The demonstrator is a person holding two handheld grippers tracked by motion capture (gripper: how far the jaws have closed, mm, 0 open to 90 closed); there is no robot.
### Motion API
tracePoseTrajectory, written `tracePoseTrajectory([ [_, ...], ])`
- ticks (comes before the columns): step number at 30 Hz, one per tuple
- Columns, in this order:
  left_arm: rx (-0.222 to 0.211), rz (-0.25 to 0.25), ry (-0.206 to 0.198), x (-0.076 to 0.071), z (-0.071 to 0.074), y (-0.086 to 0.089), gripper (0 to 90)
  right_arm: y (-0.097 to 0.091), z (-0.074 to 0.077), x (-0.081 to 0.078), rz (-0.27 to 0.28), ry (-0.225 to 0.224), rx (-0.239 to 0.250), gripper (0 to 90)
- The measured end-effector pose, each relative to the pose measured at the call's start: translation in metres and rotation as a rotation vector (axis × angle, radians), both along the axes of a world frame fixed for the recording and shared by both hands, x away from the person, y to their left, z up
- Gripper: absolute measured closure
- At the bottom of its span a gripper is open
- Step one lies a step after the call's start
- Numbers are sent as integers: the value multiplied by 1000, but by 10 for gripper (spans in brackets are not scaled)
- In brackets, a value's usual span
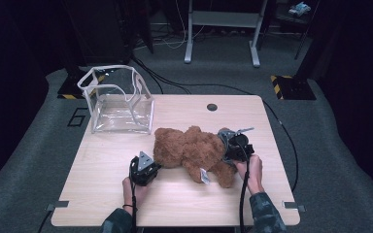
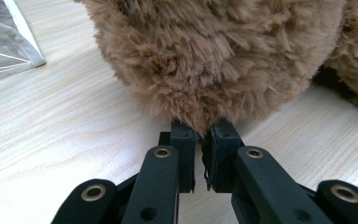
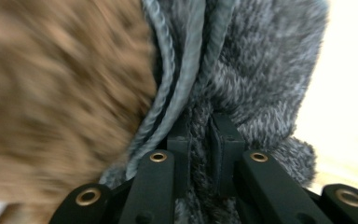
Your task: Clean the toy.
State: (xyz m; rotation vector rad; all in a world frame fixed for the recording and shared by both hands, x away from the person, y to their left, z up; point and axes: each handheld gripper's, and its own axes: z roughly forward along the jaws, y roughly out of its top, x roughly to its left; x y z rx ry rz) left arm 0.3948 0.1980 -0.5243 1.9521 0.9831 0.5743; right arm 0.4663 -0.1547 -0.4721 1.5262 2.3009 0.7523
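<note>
Between the two grippers, a brown teddy bear (image 1: 192, 153) lies on the worktop (image 1: 102, 167). Left gripper (image 1: 150, 170) has its jaws clamped on the bear's left-end fur; right gripper (image 1: 229, 148) has its jaws pinching the bear's grey fleece garment (image 3: 261, 84) at the right.

- Large figure "6" (image 1: 77, 117) marked on grey floor, left of table (image 1: 107, 194), beside clear bag.
- White tag (image 1: 204, 175) on brown plush bear (image 1: 189, 150): print too small to read.
</note>
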Motion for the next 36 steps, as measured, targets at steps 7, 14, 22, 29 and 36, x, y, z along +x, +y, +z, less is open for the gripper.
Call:
tracePoseTrajectory([
  [7, -1, 1, 1, 0, 0, 0, 829, -6, 31, -9, -16, -80, -25, 805],
  [14, -2, 1, 1, 0, 0, 0, 829, 21, 95, -28, 83, -218, 26, 804],
  [22, -3, 1, -2, 0, 0, 0, 829, 86, 70, -18, 208, -163, -11, 804],
  [29, -10, 4, -10, 0, -1, 0, 829, 102, 71, -19, 246, -193, 4, 803],
  [36, -6, -3, -2, 0, 0, 0, 828, 104, 61, -18, 253, -173, 16, 802],
])
